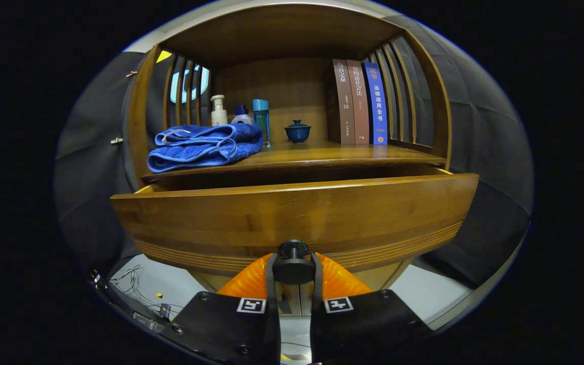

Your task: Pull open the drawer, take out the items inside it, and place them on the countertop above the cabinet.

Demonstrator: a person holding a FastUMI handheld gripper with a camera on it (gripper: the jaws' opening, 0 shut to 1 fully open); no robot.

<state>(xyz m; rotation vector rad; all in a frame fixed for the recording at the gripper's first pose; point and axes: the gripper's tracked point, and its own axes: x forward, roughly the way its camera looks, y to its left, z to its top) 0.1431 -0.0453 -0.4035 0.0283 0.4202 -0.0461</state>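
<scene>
At the drawer front (292, 213), the gripper (293, 271) is clamped on the round knob (293, 249), one finger at each side, because the knob is the only pulling point. That drawer stands partly out below the countertop (322, 152). Its contents are hidden behind the front panel, so they probably lie low inside.

Warm, even light falls sharp on the cabinet (292, 152), its open drawer (292, 213) front glossy and bowed by fisheye distortion, shadow beneath.
</scene>
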